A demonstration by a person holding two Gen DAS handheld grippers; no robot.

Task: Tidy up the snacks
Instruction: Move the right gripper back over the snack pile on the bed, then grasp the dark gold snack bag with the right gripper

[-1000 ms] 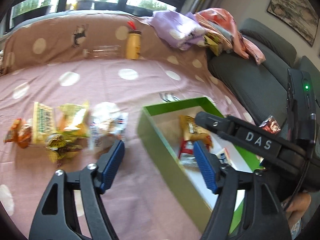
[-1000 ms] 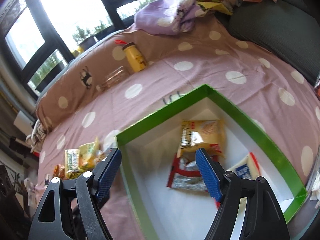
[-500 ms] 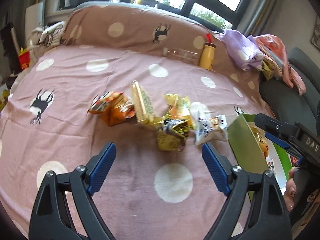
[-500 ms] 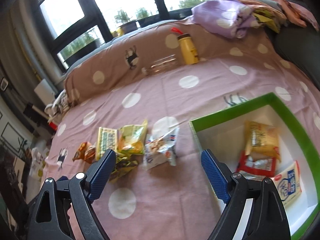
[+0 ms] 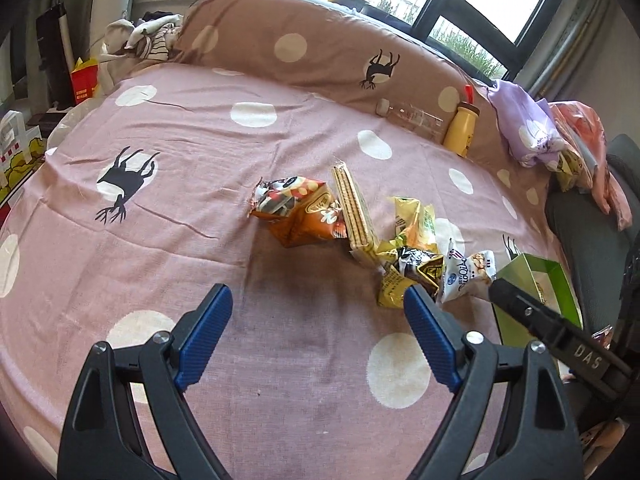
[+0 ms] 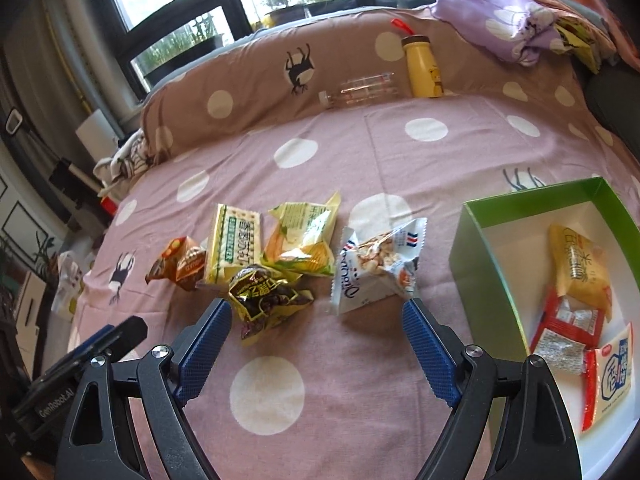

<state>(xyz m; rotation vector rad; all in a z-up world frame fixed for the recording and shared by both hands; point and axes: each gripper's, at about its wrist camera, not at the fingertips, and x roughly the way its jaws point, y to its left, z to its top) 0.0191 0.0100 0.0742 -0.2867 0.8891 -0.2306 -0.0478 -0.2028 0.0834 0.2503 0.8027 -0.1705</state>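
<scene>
Left gripper (image 5: 318, 314) at the bottom of its frame: jaws wide apart, just opened more, nothing between the blue pads, only pink spotted bedsheet (image 5: 208, 184) under them. Right gripper (image 6: 316, 326) at the bottom of its frame: same thing, jaws spread wide, just opened more, holding nothing.

Just above the right gripper, in the middle of that frame, a row of snacks on the sheet. From left to right: small orange packet (image 6: 180, 262), flat yellow-green cracker pack (image 6: 232, 250), crumpled yellow corn-picture bag (image 6: 302, 240), white nut packet (image 6: 378, 270). In front of them, near the left blue pad, a crinkled dark and yellow wrapper (image 6: 266, 296). Most of them touching or lapping over each other; the white one just beside.

At the right edge of that frame, a green box (image 6: 466, 252) with a white inside. In it 3 snacks: yellow packet (image 6: 580, 268) on top, red and silver packet (image 6: 568, 330) below it, white and red packet (image 6: 614, 372) lowest.

Far off, at the top of the frame, a yellow bottle (image 6: 422, 62) standing up and a clear bottle (image 6: 360, 88) lying down beside it.
</scene>
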